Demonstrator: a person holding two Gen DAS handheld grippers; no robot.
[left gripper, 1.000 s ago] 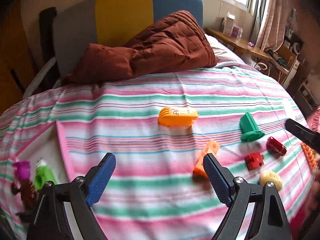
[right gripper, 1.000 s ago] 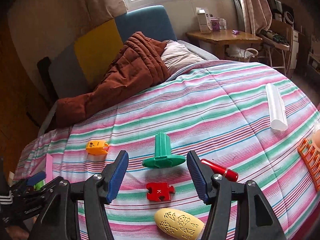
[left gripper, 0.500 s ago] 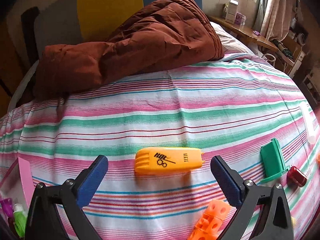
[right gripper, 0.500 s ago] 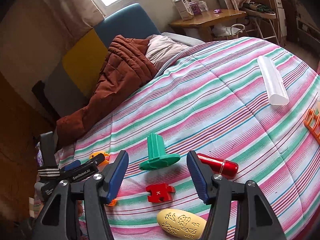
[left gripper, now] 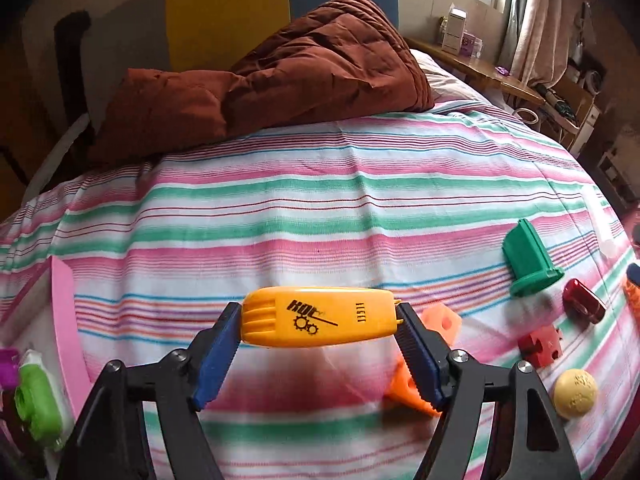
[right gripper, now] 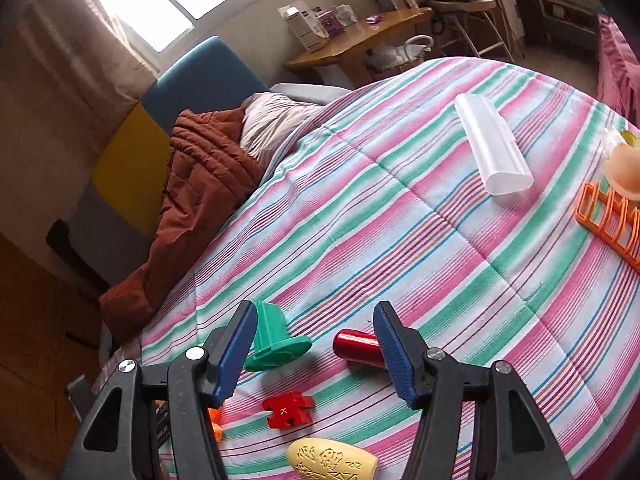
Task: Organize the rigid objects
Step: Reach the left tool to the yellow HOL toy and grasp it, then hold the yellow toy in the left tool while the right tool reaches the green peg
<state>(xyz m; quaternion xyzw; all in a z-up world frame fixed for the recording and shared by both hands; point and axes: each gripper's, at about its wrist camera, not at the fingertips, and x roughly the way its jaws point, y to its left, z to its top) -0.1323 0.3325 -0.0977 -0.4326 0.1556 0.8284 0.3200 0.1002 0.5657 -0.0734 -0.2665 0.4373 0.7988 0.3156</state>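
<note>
My left gripper (left gripper: 319, 322) is shut on a yellow-orange toy tool (left gripper: 320, 322) with a black gear print, gripped end to end just above the striped bedspread (left gripper: 304, 208). An orange holed block (left gripper: 416, 376) lies under its right finger. My right gripper (right gripper: 316, 340) is open and empty over a green T-shaped piece (right gripper: 276, 340), a red cylinder (right gripper: 356, 348), a red puzzle piece (right gripper: 289, 409) and a yellow oval (right gripper: 332, 462). The same pieces show at the right of the left wrist view: green piece (left gripper: 528, 260), cylinder (left gripper: 584, 301), puzzle piece (left gripper: 540, 340), oval (left gripper: 576, 393).
A pink-rimmed bin (left gripper: 66, 320) with green and purple toys sits at the left bed edge. A brown quilt (left gripper: 280, 80) lies at the headboard. A white tube (right gripper: 494, 150) and an orange rack (right gripper: 608, 220) lie at the right. A wooden side table (right gripper: 360, 40) stands beyond.
My left gripper moved forward to the yellow-orange tool and closed on it. My right gripper stayed open and tilted, drifting slightly over the green piece and red cylinder.
</note>
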